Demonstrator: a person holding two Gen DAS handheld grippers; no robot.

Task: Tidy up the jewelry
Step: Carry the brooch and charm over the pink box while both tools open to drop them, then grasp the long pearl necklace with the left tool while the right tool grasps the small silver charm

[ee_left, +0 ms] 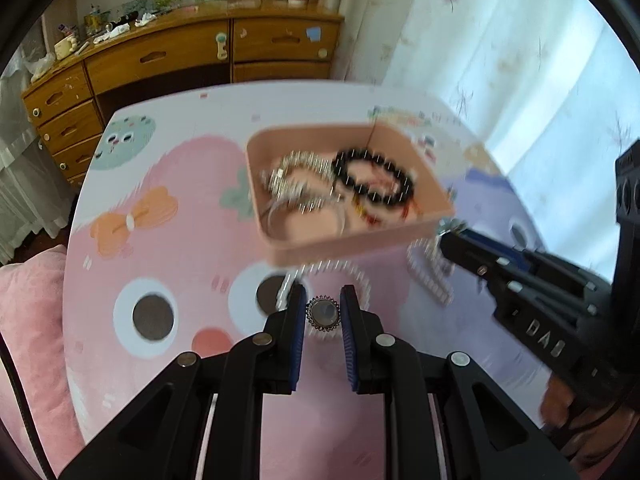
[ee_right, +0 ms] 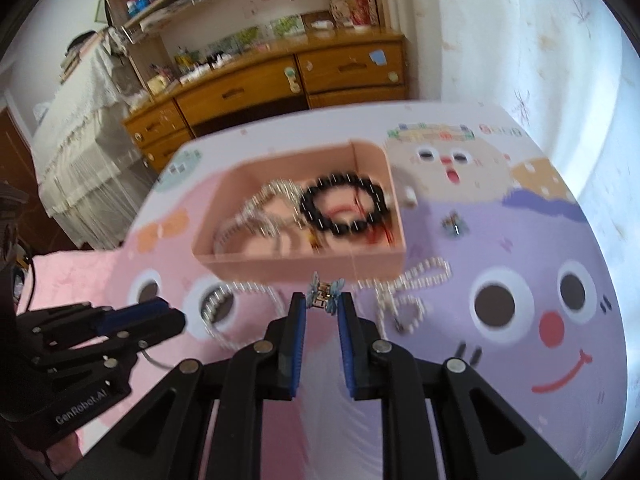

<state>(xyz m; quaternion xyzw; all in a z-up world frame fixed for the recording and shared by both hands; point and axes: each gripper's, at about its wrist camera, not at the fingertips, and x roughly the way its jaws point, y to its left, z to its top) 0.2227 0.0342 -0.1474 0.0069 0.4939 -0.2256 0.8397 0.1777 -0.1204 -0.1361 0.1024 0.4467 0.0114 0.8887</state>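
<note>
On the cartoon-printed table mat (ee_left: 160,240), smooth and pastel, sits a shallow pink rectangular tray (ee_left: 360,240) with rounded corners. Left half of tray: tangled silver rhinestone chain (ee_left: 296,176), blurred. Right half: black round-bead bracelet (ee_left: 374,178), glossy, lying over red cord pieces.

Left gripper (ee_left: 323,310): blue ribbed pads closed onto a round brooch-like piece (ee_left: 323,312), pale centre stone with dark beaded rim, held just in front of the tray's near wall. A white pearl strand (ee_left: 344,270) loops on the mat beneath it.

Right gripper (ee_right: 322,300): fingers clamped on a small blue-winged butterfly clip (ee_right: 325,294), metallic middle, at the tray's near edge. Right of it, a pearl bow-shaped strand (ee_right: 408,292) lies on the lilac part of the mat. A small dark trinket (ee_right: 454,224) rests just right of the tray; detail too blurred to tell.
</note>
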